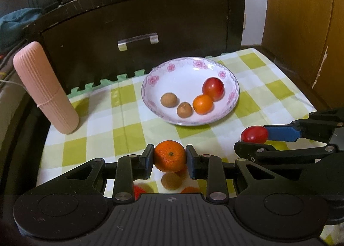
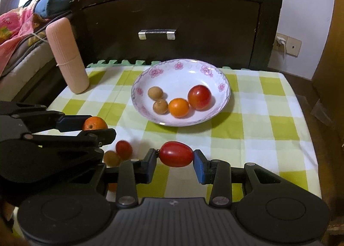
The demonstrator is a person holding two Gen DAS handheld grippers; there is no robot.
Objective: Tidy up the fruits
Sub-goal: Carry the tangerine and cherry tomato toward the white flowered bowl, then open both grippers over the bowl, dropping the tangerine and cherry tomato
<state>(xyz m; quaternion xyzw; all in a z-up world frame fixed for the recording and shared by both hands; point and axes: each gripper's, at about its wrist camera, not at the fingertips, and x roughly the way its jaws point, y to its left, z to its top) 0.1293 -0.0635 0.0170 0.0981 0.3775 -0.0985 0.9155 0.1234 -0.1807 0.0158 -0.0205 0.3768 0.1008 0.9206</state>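
Pinched between the two fingers of the left tool [image 1: 169,156] is a small orange mandarin [image 1: 169,156], stem end toward the camera, held just above the checked cloth [image 1: 96,138] of the worktop. Beside it, the right tool [image 2: 175,155] grips an oval red tomato [image 2: 176,153] endwise, one finger at each tip. Both fruits are near the flowered plate [image 2: 193,67] but not yet over it.

The step in hand looks to be carrying both fruits to the plate. To do it well, I would bring each one low over a bare part of the dish and let go gently, since round fruit will roll down the sloping rim. The plate already holds a round red tomato [image 2: 199,97], a small orange [image 2: 178,107] and two brown longan-like fruits [image 2: 155,92], so the open space at the back and left is the safer landing. The tomato's endwise hold seems less secure than the mandarin's, so it should travel level and without haste. Releasing one tool at a time would keep the two from colliding over the dish.

Only the right wrist view shows the loose fruit lying on the cloth under the left tool: a small red tomato [image 2: 124,149] and a blurred brownish fruit [image 2: 111,158]. The left wrist view shows these only as reflections at its base.
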